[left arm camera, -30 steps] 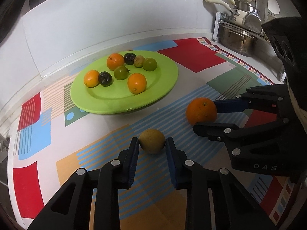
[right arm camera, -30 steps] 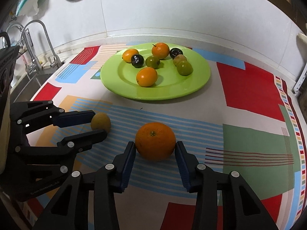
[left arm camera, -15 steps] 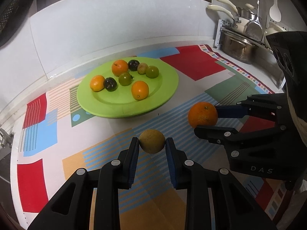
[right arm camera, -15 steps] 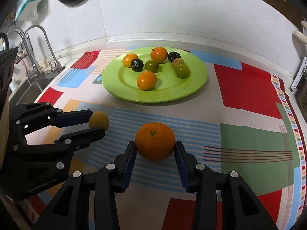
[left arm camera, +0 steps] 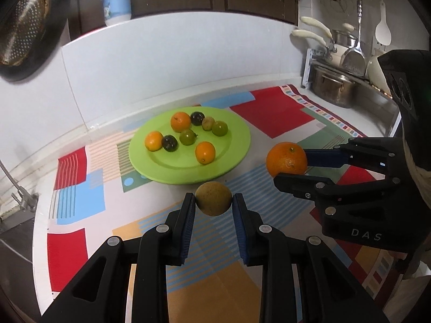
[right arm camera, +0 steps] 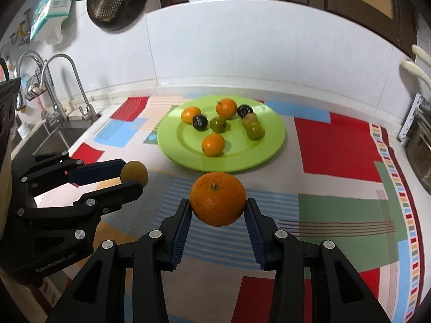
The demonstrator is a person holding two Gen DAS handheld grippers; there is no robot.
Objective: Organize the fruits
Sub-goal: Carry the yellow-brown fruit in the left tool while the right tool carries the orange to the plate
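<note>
On the left my left claw (left arm camera: 213,202) is clenched on a small yellow-brown fruit (left arm camera: 213,198), pinched near the tips of the blue pads and held off the counter (left arm camera: 43,215), in front of the near rim of the plate (left arm camera: 237,158). The plate sits toward the back edge of the counter, on the patterned mat (left arm camera: 272,118), and carries seven small fruits clustered on its far half, leaving the near half bare.

To the right my right claw (right arm camera: 218,210) is grasping the orange (right arm camera: 218,202), also lifted, with the pads on its widest part. In the left view the orange hangs just beside the plate's right rim.

My worries from here:
- The yellow-brown fruit is round and gripped only at the fingertips, so I judge a jolt or a slight easing would let it squirt out and roll along the counter.
- Both claws head for the same bare patch, and I think they could knock together.
- A fruit let go from too high may roll into the cluster and push pieces over the plate's shallow rim.
</note>
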